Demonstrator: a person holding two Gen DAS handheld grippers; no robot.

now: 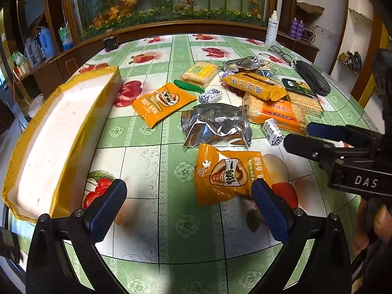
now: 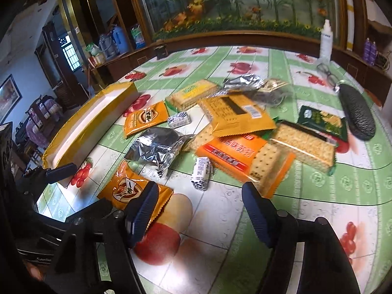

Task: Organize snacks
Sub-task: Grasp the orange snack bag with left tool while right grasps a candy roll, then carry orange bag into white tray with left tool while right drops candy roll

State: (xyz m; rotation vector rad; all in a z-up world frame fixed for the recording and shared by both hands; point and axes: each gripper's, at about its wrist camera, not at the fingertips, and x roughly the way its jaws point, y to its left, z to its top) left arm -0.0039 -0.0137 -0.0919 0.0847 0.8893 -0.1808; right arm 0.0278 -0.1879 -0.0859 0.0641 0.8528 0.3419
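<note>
surface (image 1: 147, 220) with green floral and fruit-print cover carries everything. landmark: the long white box with yellow tape edging (image 1: 56, 132), lying along the surface's left side

snack pile sits right of the box, apart from it. crumpled silver foil bag (image 1: 215, 125) at the pile's near-centre, well right of the box. orange cracker pack (image 1: 276, 115) just beyond the foil bag on the side away from the box, a yellow-orange biscuit pack (image 1: 254, 85) overlapping its far end. clear-wrapped cracker sleeve (image 1: 306, 103) farther from the box again, touching the orange cracker pack. yellow-green wafer pack (image 1: 201, 72) at the pile's far side

two orange pouches: one (image 1: 163, 103) between the box and the foil bag, lying flat; the other (image 1: 227, 174) nearer the cameras, just below the foil bag

dark textured glasses case (image 1: 312, 77) at the far right, well apart from the box; spectacles (image 1: 280, 51) beyond it

small items: blue-and-white wrapped candies, one (image 1: 210, 96) beside the first pouch, one (image 1: 272, 132) by the orange cracker pack

left gripper (image 1: 188, 210): fingers spread wide, nothing between them, hovering over bare cover with the right finger's tip over the near pouch's corner

right gripper (image 2: 198, 210): fingers spread wide, nothing held; left finger overlaps the near pouch's edge in view, contact cannot be told
</note>
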